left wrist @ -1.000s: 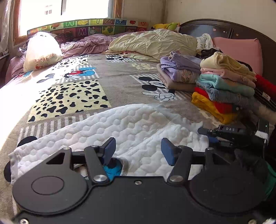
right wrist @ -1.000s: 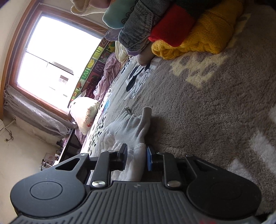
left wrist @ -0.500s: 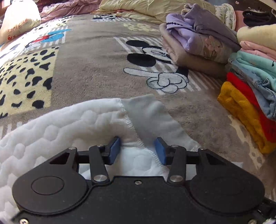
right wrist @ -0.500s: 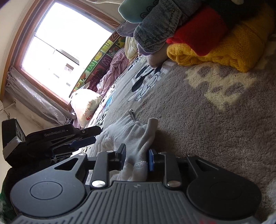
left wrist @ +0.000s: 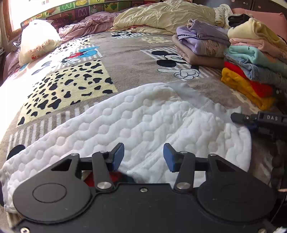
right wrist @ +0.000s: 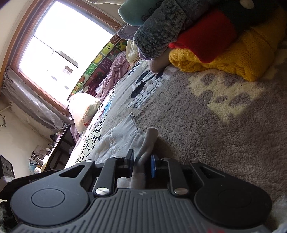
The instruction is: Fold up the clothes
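A white quilted garment (left wrist: 136, 125) with a grey cuff (left wrist: 193, 95) lies flat on the patterned bed blanket (left wrist: 125, 59). My left gripper (left wrist: 143, 156) is open just above the garment's near edge, holding nothing. My right gripper (right wrist: 142, 164) is shut on the garment's grey and white edge (right wrist: 148, 141), low on the blanket. The right gripper also shows in the left wrist view (left wrist: 251, 120) at the garment's right edge.
A stack of folded clothes, yellow (left wrist: 245, 87), red, denim, teal, pink and cream, stands at the right. A lilac and tan pile (left wrist: 199, 46) lies behind it. A cream duvet (left wrist: 161, 16) and white pillow (left wrist: 37, 39) lie at the back. A window (right wrist: 59, 44) is at the far side.
My left gripper has pulled back from the grey cuff towards the garment's near edge and opened wider. My right gripper stays shut on the garment's edge and has shifted slightly.
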Demonstrator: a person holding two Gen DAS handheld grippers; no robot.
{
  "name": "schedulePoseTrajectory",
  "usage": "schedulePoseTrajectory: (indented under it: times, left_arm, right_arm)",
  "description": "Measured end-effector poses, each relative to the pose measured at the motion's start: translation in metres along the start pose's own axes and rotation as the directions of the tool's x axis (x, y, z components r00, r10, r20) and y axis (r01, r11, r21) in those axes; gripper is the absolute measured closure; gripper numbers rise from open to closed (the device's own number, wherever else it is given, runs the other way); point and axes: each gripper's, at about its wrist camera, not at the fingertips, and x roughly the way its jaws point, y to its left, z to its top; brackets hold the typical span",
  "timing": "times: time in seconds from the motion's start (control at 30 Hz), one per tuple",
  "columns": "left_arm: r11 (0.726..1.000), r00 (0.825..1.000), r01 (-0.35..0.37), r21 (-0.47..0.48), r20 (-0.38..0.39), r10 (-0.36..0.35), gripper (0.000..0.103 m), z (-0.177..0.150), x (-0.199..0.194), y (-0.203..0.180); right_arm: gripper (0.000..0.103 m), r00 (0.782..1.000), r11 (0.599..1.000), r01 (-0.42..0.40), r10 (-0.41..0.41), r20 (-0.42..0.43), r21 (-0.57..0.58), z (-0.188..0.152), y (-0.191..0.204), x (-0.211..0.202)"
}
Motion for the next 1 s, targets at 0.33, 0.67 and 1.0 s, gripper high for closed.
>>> schedulePoseTrajectory:
  times: [0.33,0.67,1.0]
  left_arm:
    - [0.962,0.988,-0.130,0.241,-0.047,0.146,0.046,-0.152,-0.103,-0.017]
    - [0.831,0.959,-0.234,0.505,-0.022,0.283,0.044,-0.204,-0.100,-0.071]
    - [0.662,0.884,-0.364,0.655,0.020,0.466,0.045,-0.224,-0.078,-0.082]
  right_arm:
    - [0.082,0.999,1.000,0.029,-0.029,-0.024,-0.004,-0.004,0.003,-0.014]
    - [0.085,0.999,1.000,0.002,-0.002,-0.045,0.003,-0.013,0.005,-0.011]
    - [0.083,0.998,0.995,-0.056,0.059,-0.033,0.081,-0.012,-0.005,-0.015]
